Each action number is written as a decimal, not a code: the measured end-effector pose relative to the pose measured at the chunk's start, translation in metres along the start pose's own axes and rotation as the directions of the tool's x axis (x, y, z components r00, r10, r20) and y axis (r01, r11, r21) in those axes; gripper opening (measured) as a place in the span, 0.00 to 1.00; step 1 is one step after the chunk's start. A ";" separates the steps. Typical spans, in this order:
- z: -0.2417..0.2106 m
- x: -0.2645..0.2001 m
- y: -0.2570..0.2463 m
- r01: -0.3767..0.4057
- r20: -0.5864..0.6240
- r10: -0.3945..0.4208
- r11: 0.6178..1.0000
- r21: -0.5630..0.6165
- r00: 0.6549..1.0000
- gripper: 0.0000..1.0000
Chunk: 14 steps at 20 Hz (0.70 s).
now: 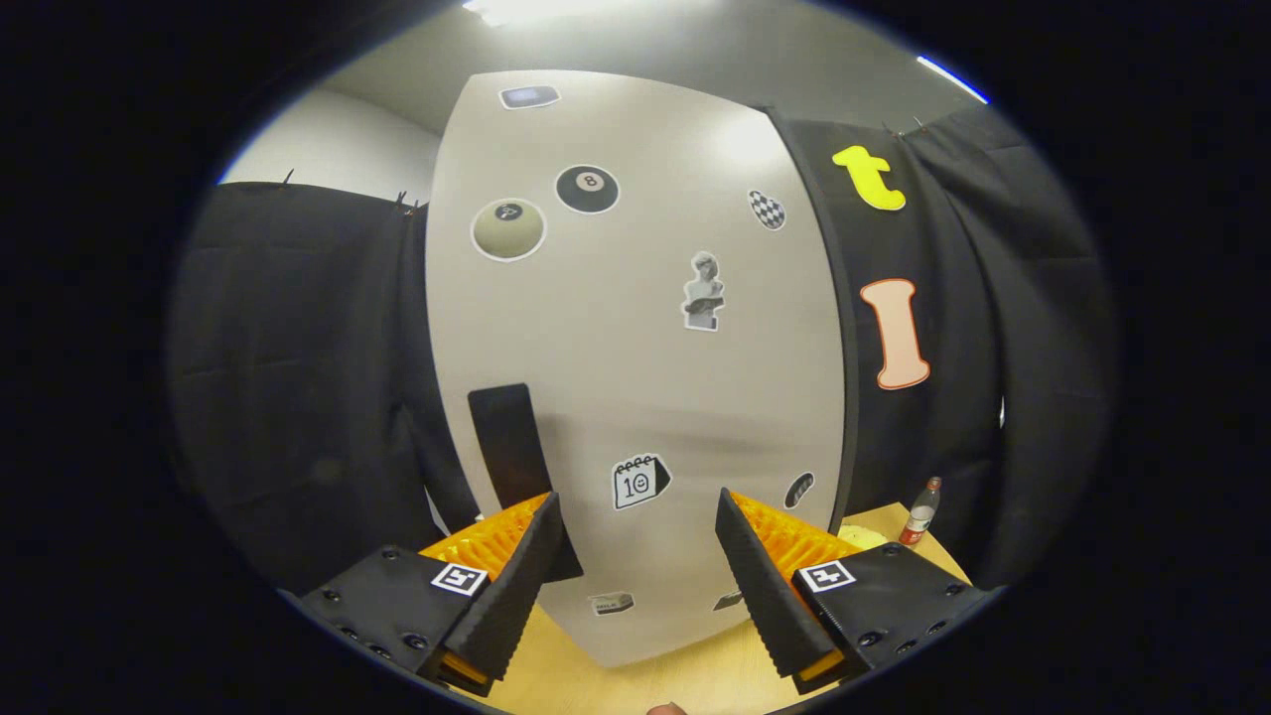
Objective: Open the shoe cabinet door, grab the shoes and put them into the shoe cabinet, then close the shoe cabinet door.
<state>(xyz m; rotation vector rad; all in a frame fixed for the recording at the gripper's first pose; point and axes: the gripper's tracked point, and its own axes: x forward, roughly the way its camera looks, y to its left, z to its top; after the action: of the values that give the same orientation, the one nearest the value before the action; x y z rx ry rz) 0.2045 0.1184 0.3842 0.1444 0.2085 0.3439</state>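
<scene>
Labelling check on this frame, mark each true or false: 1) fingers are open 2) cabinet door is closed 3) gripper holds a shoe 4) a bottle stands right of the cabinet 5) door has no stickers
1) True: the gripper is open, fingers spread, nothing between.
2) True: the pale flat shoe cabinet door faces the fingers, closed, black handle strip by the left finger.
3) False: it holds nothing.
4) True: small red-capped bottle on the wooden table.
5) False: several stickers, including a black eight-ball sticker.
</scene>
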 end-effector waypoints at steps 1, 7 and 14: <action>-0.002 0.000 0.004 -0.002 -0.001 0.002 1.000 -0.018 1.000 0.98; -0.010 -0.008 0.000 0.033 0.000 -0.033 0.997 -0.066 0.999 0.98; -0.006 -0.029 -0.018 0.071 0.023 -0.070 0.997 -0.035 0.997 0.98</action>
<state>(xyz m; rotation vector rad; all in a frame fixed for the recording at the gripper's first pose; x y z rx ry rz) 0.1819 0.0917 0.3806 0.1047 0.1851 0.2754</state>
